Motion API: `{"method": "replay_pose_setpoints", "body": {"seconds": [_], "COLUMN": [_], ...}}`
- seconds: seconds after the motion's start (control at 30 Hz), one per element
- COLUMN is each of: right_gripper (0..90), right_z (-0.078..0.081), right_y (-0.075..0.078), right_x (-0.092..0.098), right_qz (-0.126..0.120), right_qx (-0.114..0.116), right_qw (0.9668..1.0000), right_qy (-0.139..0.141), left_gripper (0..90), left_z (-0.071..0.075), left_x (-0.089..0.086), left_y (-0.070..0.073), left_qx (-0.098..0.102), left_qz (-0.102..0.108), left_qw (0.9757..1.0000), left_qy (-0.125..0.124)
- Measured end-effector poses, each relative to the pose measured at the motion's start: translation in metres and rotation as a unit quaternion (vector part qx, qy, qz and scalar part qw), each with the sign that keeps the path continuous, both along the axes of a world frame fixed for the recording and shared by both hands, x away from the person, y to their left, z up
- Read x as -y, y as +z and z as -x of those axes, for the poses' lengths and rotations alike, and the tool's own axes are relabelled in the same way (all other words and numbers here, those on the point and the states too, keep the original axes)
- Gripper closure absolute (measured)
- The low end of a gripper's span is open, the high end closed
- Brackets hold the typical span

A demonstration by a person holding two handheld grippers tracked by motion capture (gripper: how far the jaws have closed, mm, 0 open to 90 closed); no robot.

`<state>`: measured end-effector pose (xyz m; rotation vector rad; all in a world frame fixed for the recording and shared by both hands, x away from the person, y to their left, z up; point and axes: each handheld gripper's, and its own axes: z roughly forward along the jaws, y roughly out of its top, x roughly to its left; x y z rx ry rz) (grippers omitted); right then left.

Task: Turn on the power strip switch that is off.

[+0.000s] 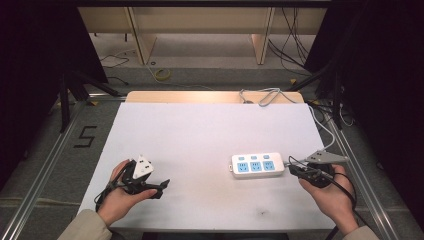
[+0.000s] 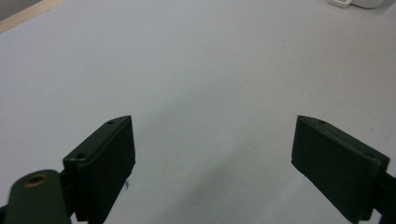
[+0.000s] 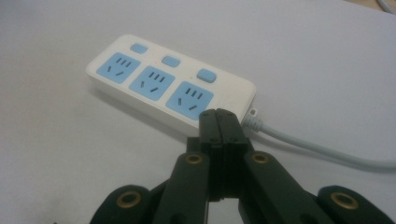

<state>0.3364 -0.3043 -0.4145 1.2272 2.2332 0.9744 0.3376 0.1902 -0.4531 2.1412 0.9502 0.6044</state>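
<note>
Jaws of the right gripper (image 3: 219,116) were pressed together with nothing between them, their tips just short of the white power strip (image 3: 170,91) at its cord end, where the grey cable (image 3: 322,151) left it. No brand could be read on the strip; its three blue sockets each had a blue button. The left gripper (image 1: 161,186) stood well apart from the strip with its jaws spread wide over bare white table surface (image 2: 196,70). Beyond the table's left edge a "5" (image 1: 86,136) marked the floor.

Glossy plastic power strip (image 3: 170,93), matt tabletop (image 1: 200,130)
</note>
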Motion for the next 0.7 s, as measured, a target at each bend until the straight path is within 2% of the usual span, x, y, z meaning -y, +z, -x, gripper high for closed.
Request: {"method": "replay_pose_setpoints", "body": {"seconds": [0.7], "right_gripper": [90.0], "right_z": [-0.022], "right_y": [0.001], "right_x": [-0.006], "right_qz": [0.008], "right_qx": [-0.018], "right_qw": [0.9998], "right_qy": [-0.005], "left_gripper": [13.3], "left_z": [0.000], "left_x": [0.001], "left_y": [0.000], "left_qx": [0.002], "left_qz": [0.002], "left_qw": [1.0000], "left_qy": [-0.001]}}
